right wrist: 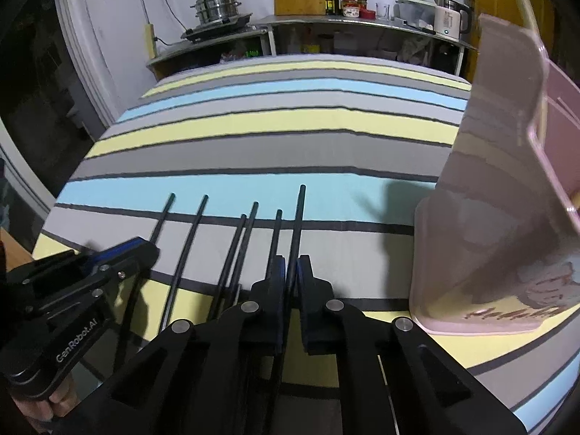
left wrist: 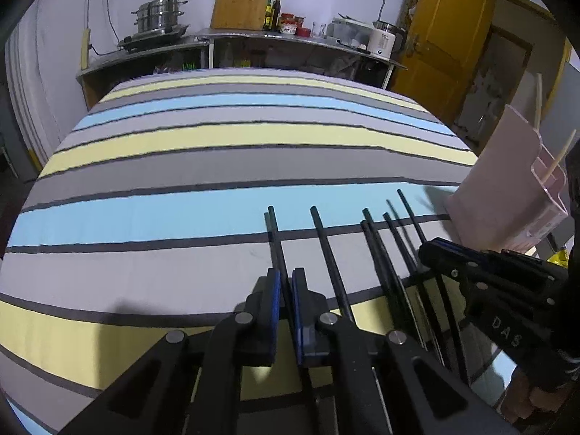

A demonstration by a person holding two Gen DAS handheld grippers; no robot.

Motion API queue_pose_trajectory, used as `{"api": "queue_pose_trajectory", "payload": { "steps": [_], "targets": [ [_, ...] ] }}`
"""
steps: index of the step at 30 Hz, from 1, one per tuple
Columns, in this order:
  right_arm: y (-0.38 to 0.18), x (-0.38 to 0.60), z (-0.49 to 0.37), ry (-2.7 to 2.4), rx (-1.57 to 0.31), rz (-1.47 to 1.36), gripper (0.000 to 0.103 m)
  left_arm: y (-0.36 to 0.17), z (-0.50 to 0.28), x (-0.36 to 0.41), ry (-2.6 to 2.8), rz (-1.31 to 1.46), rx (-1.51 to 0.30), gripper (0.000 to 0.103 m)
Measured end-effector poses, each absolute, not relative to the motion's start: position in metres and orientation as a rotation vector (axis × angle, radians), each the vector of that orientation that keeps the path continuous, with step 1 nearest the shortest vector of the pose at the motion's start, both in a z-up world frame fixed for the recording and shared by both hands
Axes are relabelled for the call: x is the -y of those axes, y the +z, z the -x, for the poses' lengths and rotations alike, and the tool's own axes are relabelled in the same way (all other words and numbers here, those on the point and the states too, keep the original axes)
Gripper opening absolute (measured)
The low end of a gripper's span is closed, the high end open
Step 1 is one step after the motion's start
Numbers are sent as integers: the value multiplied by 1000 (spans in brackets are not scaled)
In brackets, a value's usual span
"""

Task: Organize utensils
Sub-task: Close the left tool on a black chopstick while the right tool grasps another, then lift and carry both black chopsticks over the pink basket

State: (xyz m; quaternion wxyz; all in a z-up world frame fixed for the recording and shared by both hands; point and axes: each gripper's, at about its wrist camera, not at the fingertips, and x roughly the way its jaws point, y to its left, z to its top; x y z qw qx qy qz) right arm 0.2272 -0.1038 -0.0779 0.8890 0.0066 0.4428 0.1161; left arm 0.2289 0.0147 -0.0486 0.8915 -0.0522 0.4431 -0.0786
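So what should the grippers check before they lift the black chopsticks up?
1. Left gripper shut on the leftmost chopstick: ok.
2. Right gripper shut on the rightmost chopstick: ok.
3. Each gripper holds only one stick: ok.
4. Pink holder standing upright on the striped cloth: ok.
5. Room inside the holder for more, beside the wooden chopsticks: cannot tell.

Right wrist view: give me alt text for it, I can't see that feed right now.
The right gripper is shut on one black chopstick, the rightmost of six lying in a row on a striped tablecloth. A pink utensil holder stands to the right; the left gripper reaches in at lower left, over the leftmost chopstick.
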Motion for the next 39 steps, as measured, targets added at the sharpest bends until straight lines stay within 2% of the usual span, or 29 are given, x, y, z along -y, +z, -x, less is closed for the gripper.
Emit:
{"api": "queue_pose_trajectory", "payload": {
  "steps": [25,39],
  "targets": [
    [41,152,-131,277,-659,-115,6,91,-148,-10,-289,104,-672,5],
    [80,170,-97,247,-564,-130,6,132,-137,10,-359,102,-627,5]
  ]
}}
